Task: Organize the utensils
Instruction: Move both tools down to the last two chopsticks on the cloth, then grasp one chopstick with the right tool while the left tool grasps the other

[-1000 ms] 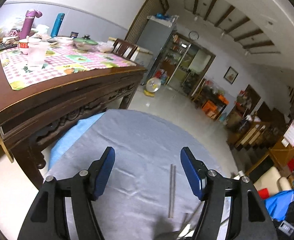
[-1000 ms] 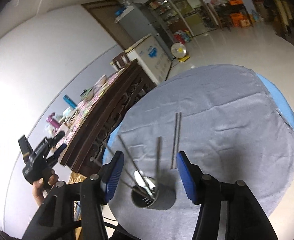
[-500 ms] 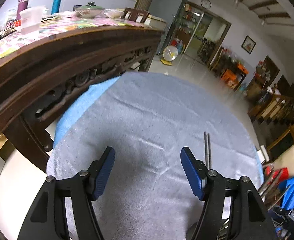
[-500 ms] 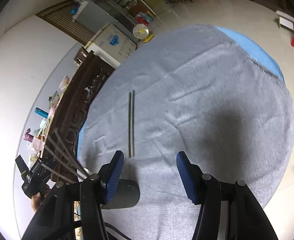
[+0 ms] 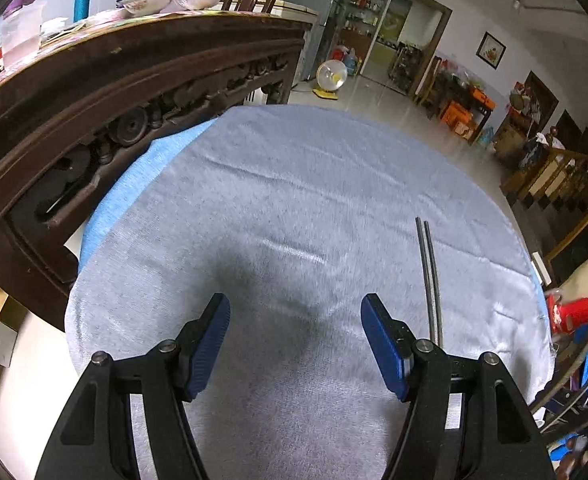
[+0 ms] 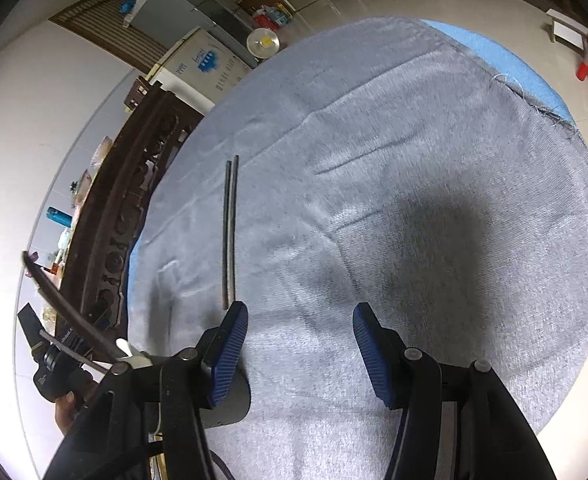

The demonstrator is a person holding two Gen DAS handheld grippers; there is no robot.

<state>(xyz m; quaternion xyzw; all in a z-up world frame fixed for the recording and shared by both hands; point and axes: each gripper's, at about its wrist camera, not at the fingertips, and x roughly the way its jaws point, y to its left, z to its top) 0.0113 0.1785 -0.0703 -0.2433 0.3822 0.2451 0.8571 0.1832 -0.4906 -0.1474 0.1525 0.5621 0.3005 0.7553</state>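
Both claws, left gripper (image 5: 295, 338) and right gripper (image 6: 300, 350), have been lowered toward the grey cloth (image 5: 294, 208), jaws apart, empty. Paired dark metal chopsticks (image 6: 229, 232) are seen at the right's eleven o'clock, ungrabbed.

Each view looks out from just behind its own gripper, angled steeply down along the two blue-padded fingers onto the round bench under a grey cloth (image 5: 294, 208), seen from close above. The left wrist view, over the left gripper (image 5: 295, 314), faces the bench's far edge, with the dark carved wooden table (image 5: 105, 92) to its left and the room beyond. The right wrist view, over the right gripper (image 6: 300, 322), faces the same cloth with that table at its far left. Both share the cloth and the pair of thin grey metal chopsticks (image 5: 430, 276) lying side by side: right of centre in the left view, left of centre in the right view (image 6: 229, 232).
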